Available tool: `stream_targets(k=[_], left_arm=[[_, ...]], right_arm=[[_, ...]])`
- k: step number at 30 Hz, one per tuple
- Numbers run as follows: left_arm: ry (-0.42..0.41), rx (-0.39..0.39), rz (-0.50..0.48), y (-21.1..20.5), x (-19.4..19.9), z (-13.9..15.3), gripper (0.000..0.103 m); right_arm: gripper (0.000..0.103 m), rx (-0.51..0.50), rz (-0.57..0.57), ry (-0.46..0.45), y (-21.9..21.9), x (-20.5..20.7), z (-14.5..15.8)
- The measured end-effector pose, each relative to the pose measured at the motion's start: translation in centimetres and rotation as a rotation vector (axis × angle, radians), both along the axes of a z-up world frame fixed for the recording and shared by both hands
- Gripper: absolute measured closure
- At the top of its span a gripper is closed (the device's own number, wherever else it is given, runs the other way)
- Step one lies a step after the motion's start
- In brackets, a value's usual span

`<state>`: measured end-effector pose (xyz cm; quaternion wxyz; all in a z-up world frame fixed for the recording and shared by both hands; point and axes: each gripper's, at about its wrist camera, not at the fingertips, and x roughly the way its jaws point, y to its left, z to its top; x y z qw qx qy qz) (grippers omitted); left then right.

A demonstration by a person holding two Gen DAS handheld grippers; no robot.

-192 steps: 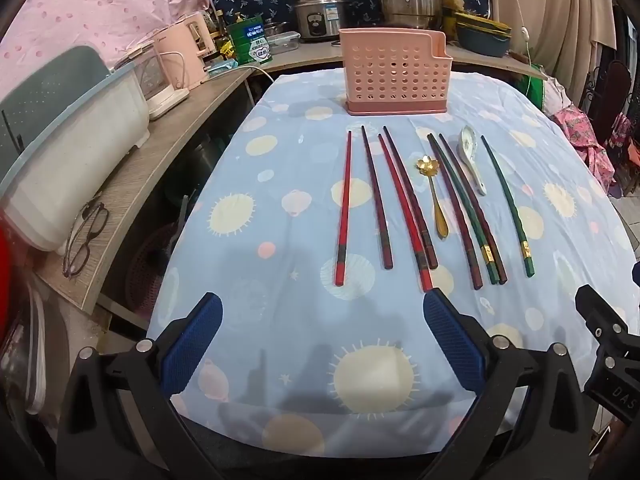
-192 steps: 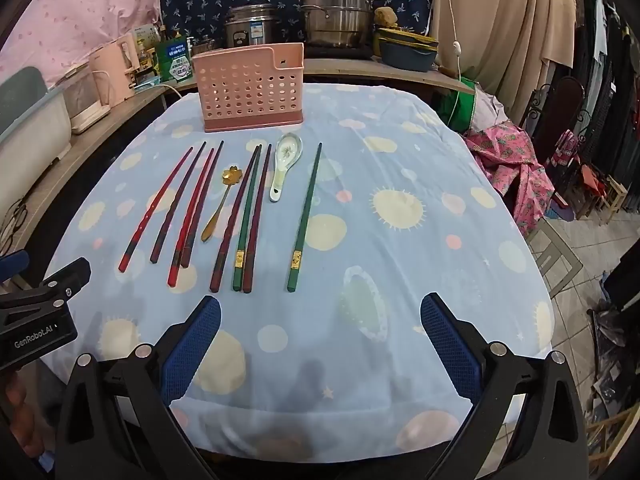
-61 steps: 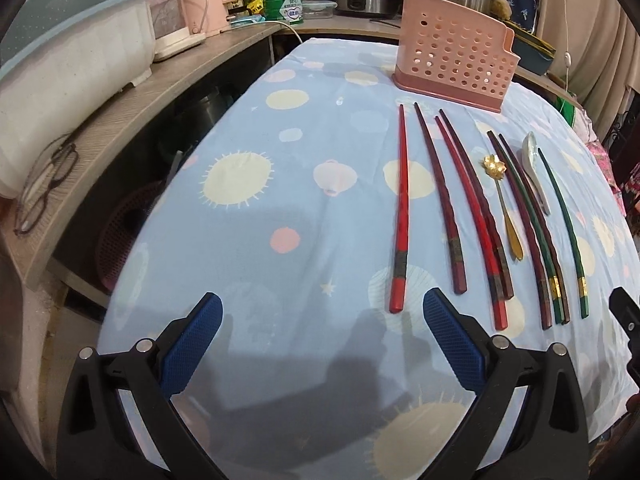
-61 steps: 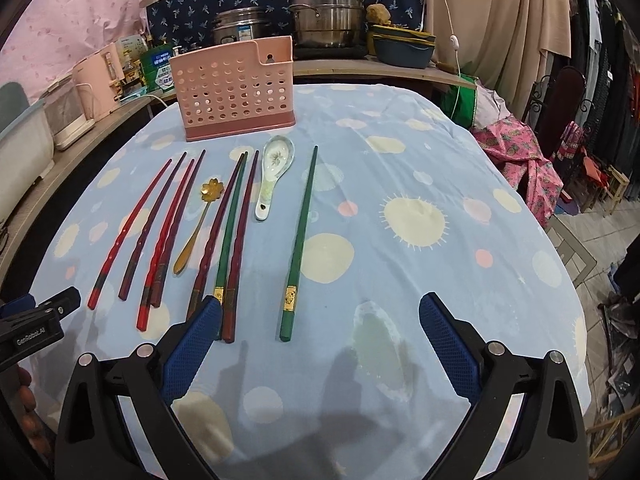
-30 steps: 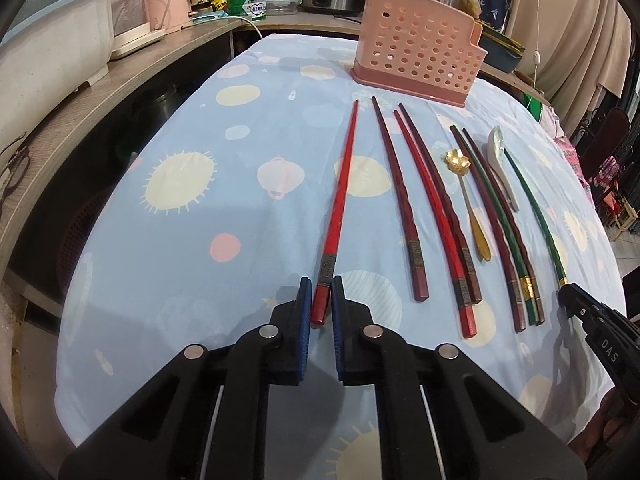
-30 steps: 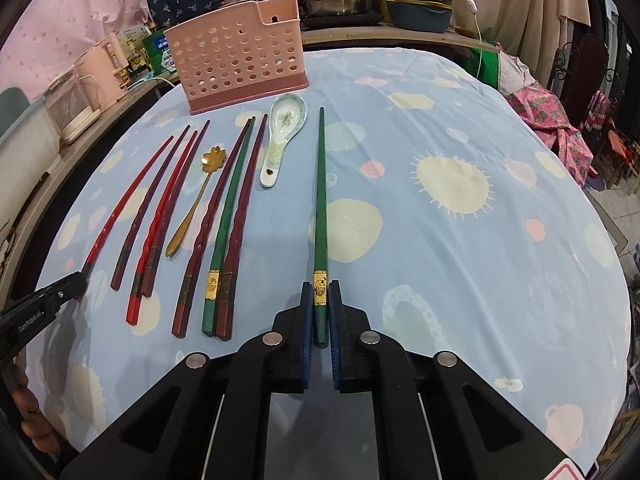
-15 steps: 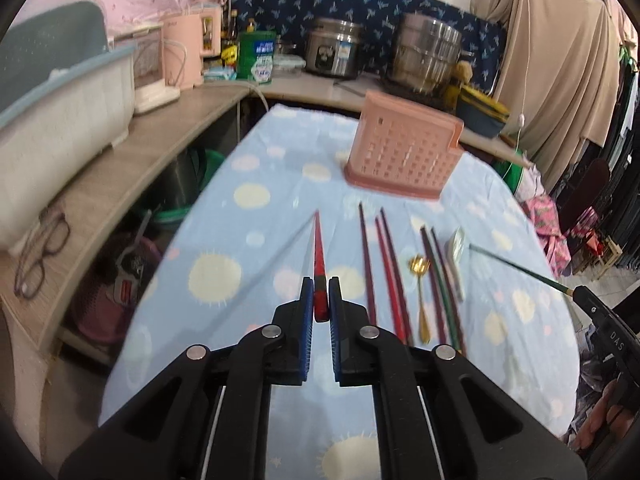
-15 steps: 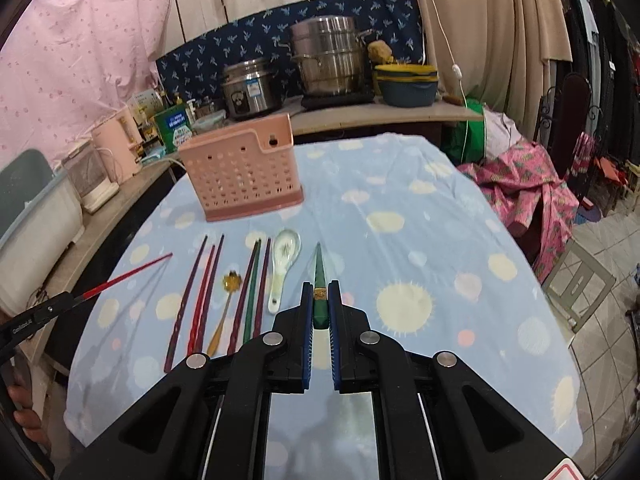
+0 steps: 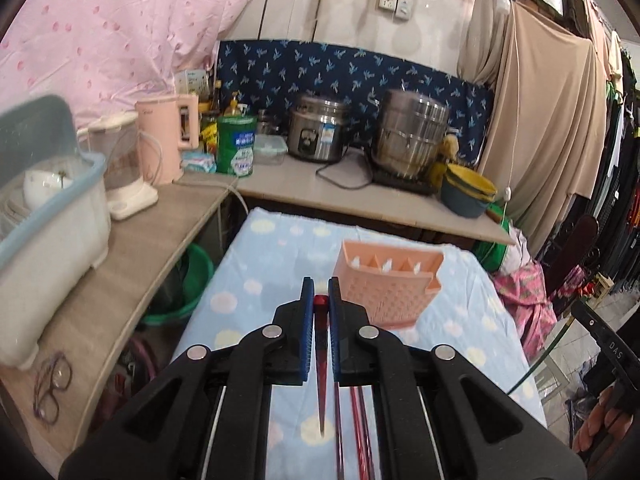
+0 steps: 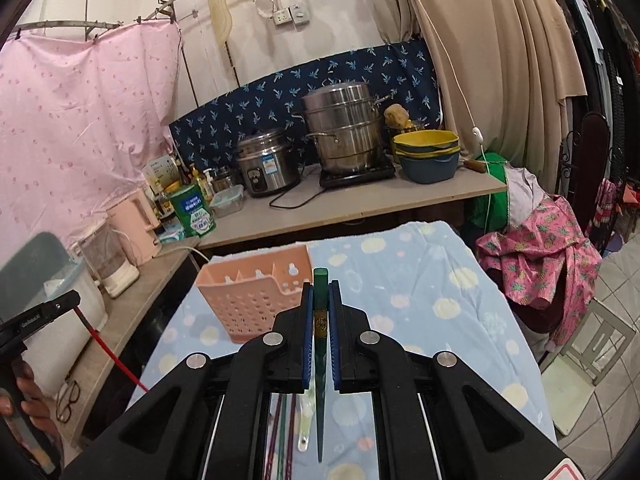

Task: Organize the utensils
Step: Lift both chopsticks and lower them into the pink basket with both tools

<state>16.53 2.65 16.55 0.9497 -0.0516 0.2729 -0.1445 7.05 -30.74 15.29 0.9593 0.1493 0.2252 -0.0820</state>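
Fingers of left gripper pinching one red chopstick, right fingers pinching one green chopstick.

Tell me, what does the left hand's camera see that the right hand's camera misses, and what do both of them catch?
Only the left view shows the red chopstick up close, pinched between its blue fingers, with dark red chopsticks on the cloth below. Only the right view shows the green chopstick clamped in its own fingers, and the pale spoon. Both show the pink basket, upright with dividers inside, and the steel pots behind.
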Motion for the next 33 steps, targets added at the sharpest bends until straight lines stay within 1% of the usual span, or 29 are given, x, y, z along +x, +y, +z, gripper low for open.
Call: stream_targets(k=[4, 9, 13, 16, 20, 23, 25, 28, 33], left_arm=[[-0.065, -0.006, -0.001, -1.1, 1.5, 3.0, 0.096], [-0.178, -0.044, 0.000, -2.8, 3.0, 7.0, 0.096], [-0.248, -0.085, 0.010, -4.1, 5.1, 9.1, 0.096], [-0.276, -0.095, 0.019, -5.0, 6.7, 9.9, 0.096], [-0.281, -0.086, 0.033, -6.4, 8.9, 9.9, 0.096], [-0.285, -0.069, 0.033, -7.4, 10.0, 9.2, 0.096], [-0.280, -0.053, 0.029, -8.0, 10.8, 8.7, 0.096], [-0.258, -0.028, 0.031, -8.5, 11.7, 7.3, 0.096], [-0.187, -0.013, 0.042, -7.9, 13.0, 4.3, 0.096]], right_arm=[[0.096, -0.032, -0.008, -0.061, 0.0, 2.3, 2.7], [0.096, -0.006, 0.000, -0.152, -0.4, 5.4, 5.3], [0.096, 0.025, -0.003, -0.191, -0.9, 8.2, 6.4], [0.096, 0.034, -0.015, -0.211, -1.2, 10.1, 6.8], [0.096, 0.076, -0.015, -0.223, -2.2, 12.3, 7.0], [0.096, 0.087, -0.019, -0.230, -2.6, 13.7, 7.0], [0.096, 0.090, -0.018, -0.219, -2.7, 14.7, 6.6], [0.096, 0.086, -0.017, -0.185, -2.6, 15.5, 5.2], [0.096, 0.092, -0.013, -0.118, -2.7, 16.7, 2.3]])
